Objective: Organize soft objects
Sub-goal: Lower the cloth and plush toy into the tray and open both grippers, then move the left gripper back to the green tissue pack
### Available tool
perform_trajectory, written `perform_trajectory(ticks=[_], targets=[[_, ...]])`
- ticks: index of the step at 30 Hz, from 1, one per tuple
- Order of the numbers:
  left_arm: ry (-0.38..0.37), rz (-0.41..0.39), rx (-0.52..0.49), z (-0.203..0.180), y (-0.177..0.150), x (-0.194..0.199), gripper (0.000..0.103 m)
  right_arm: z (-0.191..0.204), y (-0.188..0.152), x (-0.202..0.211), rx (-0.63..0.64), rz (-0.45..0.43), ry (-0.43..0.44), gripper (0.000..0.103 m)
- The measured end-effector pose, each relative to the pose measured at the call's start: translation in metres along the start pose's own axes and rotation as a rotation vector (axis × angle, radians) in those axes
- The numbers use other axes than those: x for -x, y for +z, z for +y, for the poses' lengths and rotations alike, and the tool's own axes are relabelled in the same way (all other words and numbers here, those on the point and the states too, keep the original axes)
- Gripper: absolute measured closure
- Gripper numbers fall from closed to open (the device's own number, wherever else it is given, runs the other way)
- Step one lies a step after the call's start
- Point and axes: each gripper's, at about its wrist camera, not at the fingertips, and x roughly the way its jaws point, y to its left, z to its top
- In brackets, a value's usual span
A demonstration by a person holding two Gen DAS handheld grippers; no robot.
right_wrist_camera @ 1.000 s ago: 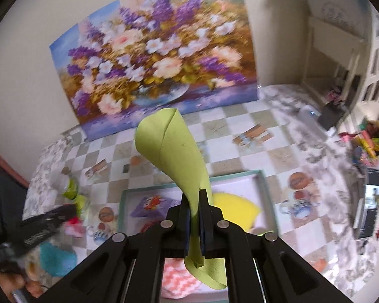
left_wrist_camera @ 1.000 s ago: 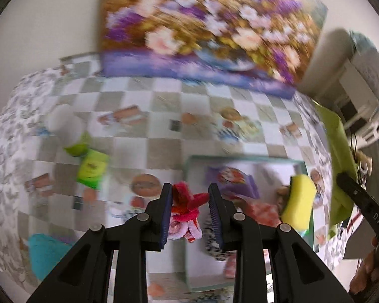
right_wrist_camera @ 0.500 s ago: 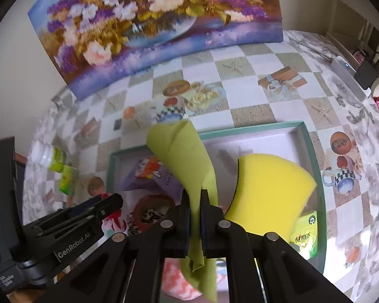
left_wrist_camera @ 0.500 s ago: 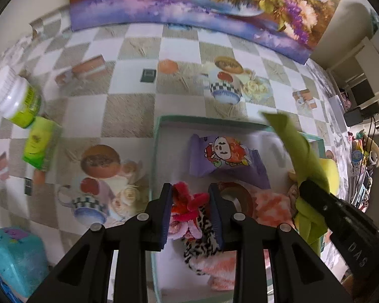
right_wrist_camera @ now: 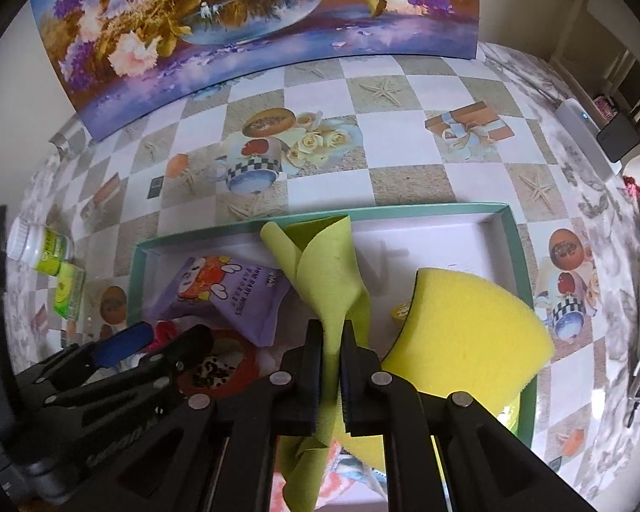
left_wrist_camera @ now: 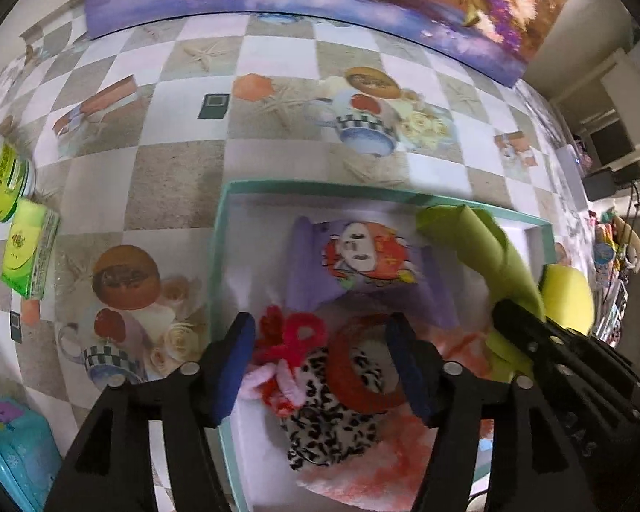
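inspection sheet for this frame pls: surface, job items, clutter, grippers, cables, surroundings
Surface: checkered printed tablecloth.
Job's things: teal-rimmed box holds purple wipes pack, yellow sponge, green cloth, red-pink scrunchie, leopard scrunchie.
Clutter: white bottle, green packet, teal case, all outside the box.
Grippers: left gripper open, jaws just opened, red-pink scrunchie between them; right gripper pinches green cloth, starting to open.
Cables: dark cord at right edge.
Surroundings: flower painting leaning behind table; shelves right.
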Motion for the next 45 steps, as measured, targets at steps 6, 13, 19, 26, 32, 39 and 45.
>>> perform_trajectory(ticks=[6, 13, 19, 26, 32, 39, 45], targets=[[0.011, -0.028, -0.045, -0.008, 0.001, 0.013, 0.026, -0.002, 0.001, 0.012, -0.006, -0.030, -0.045, 0.083], [-0.025, -0.065, -0.040, 0.004, -0.001, 0.037, 0.020, -0.006, 0.000, 0.034, -0.037, -0.097, -0.092, 0.064], [-0.020, -0.107, -0.046, 0.006, 0.001, 0.051, 0.012, -0.009, -0.001, 0.037, -0.087, -0.128, -0.102, 0.041], [-0.019, -0.141, -0.056, 0.007, 0.002, 0.061, 0.012, -0.020, -0.005, 0.030, -0.154, -0.134, -0.100, 0.015], [-0.013, -0.161, -0.036, 0.017, 0.004, 0.067, 0.012, -0.023, -0.005, 0.035, -0.198, -0.172, -0.087, 0.000], [0.040, -0.234, 0.029, 0.052, 0.005, 0.089, 0.012, -0.014, 0.003, 0.051, -0.207, -0.238, -0.066, 0.000], [0.068, -0.275, 0.124, 0.097, 0.005, 0.107, 0.012, 0.026, 0.013, 0.061, -0.089, -0.255, -0.054, 0.000]])
